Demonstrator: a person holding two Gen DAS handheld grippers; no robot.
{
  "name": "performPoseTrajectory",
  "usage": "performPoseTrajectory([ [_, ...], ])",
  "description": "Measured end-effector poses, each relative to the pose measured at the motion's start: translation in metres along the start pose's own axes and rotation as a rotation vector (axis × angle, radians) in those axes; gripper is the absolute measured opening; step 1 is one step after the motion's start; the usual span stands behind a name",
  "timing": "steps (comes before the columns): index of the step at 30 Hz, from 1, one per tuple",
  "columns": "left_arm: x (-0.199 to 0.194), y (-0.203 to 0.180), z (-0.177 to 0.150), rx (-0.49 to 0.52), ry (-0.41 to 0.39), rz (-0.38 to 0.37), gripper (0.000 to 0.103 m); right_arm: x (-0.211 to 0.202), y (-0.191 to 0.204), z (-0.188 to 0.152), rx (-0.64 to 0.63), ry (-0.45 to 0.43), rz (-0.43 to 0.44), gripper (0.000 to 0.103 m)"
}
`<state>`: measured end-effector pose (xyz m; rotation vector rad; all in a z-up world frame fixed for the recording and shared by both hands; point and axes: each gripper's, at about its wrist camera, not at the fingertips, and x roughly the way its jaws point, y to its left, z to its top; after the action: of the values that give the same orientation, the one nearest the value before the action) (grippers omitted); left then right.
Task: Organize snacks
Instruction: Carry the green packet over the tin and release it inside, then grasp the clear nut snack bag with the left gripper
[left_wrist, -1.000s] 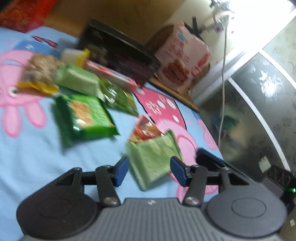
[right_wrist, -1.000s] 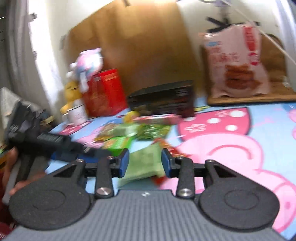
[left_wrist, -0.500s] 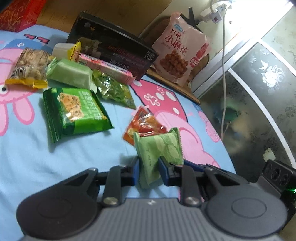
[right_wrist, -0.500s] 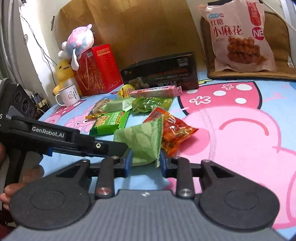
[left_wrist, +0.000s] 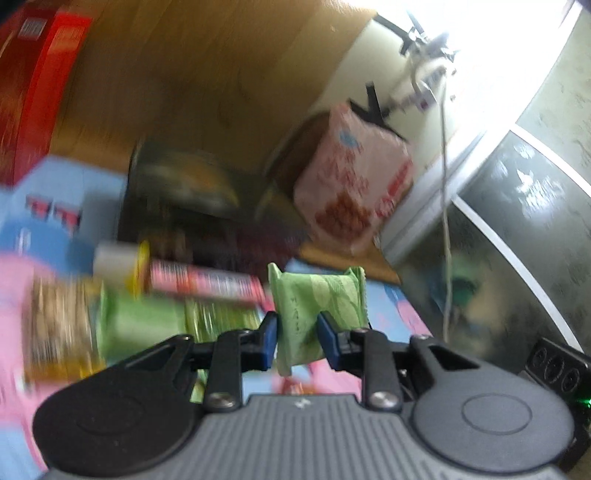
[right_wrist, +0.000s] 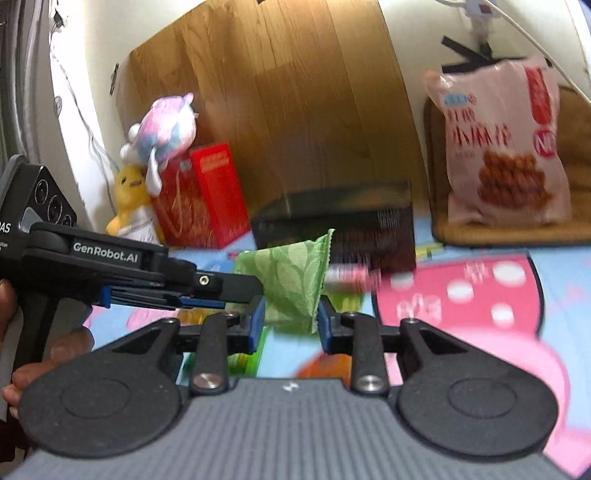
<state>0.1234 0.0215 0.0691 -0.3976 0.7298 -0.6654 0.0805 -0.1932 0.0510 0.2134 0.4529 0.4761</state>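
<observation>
A light green leaf-patterned snack packet (left_wrist: 314, 310) is pinched between both grippers and held up above the blue cartoon bedsheet (left_wrist: 51, 192). My left gripper (left_wrist: 295, 341) is shut on its lower part. My right gripper (right_wrist: 288, 323) is shut on the same packet (right_wrist: 288, 280), with the left gripper's body (right_wrist: 122, 273) reaching in from the left. Below lie blurred snacks: a pink bar (left_wrist: 207, 282), green packets (left_wrist: 144, 325) and a brown-yellow packet (left_wrist: 55, 328).
A black box (right_wrist: 343, 221) stands at the back, a large pink snack bag (right_wrist: 506, 147) leans at right, a red box (right_wrist: 207, 192) and plush toys (right_wrist: 159, 129) at left. A wooden board (right_wrist: 295, 92) backs them. A cabinet (left_wrist: 498, 258) is at right.
Both grippers have lifted the green packet off the sheet; the views now tilt upward toward the back wall. The orange packet stays below.
</observation>
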Motion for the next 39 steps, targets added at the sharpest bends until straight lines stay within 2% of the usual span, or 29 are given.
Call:
performPoseTrajectory([
  [7, 0.056, 0.016, 0.069, 0.011, -0.042, 0.055, 0.025, 0.064, -0.034, 0.049, -0.008, -0.043, -0.028, 0.033],
  [10, 0.075, 0.027, 0.086, -0.004, -0.050, 0.077, 0.026, 0.088, -0.045, 0.060, -0.010, -0.039, -0.041, 0.033],
  [14, 0.091, 0.041, 0.096, -0.001, -0.052, 0.142, 0.032, 0.119, -0.048, 0.064, -0.032, -0.004, -0.030, 0.038],
  [15, 0.092, 0.043, 0.096, 0.004, -0.051, 0.156, 0.033, 0.126, -0.046, 0.063, -0.038, 0.006, -0.024, 0.039],
  [17, 0.088, 0.046, 0.093, 0.017, -0.052, 0.166, 0.042, 0.134, -0.042, 0.061, -0.061, 0.016, -0.023, 0.051],
  [20, 0.067, 0.048, 0.089, 0.030, -0.100, 0.153, 0.045, 0.132, -0.038, 0.063, -0.066, -0.010, -0.027, 0.061],
  [26, 0.008, 0.057, 0.080, 0.000, -0.203, 0.129, 0.048, 0.096, -0.034, 0.060, -0.058, -0.054, -0.007, 0.064],
  [29, -0.020, 0.069, 0.062, -0.016, -0.225, 0.161, 0.048, 0.076, -0.028, 0.053, -0.055, -0.046, 0.040, 0.064],
  [33, -0.043, 0.091, 0.034, -0.065, -0.214, 0.220, 0.051, 0.064, -0.010, 0.031, -0.074, 0.035, 0.115, 0.063],
  [36, -0.054, 0.116, 0.015, -0.155, -0.191, 0.261, 0.052, 0.066, 0.013, 0.012, -0.111, 0.114, 0.181, 0.063],
  [39, -0.052, 0.137, 0.002, -0.257, -0.149, 0.250, 0.052, 0.076, 0.043, -0.002, -0.177, 0.169, 0.226, 0.063],
])
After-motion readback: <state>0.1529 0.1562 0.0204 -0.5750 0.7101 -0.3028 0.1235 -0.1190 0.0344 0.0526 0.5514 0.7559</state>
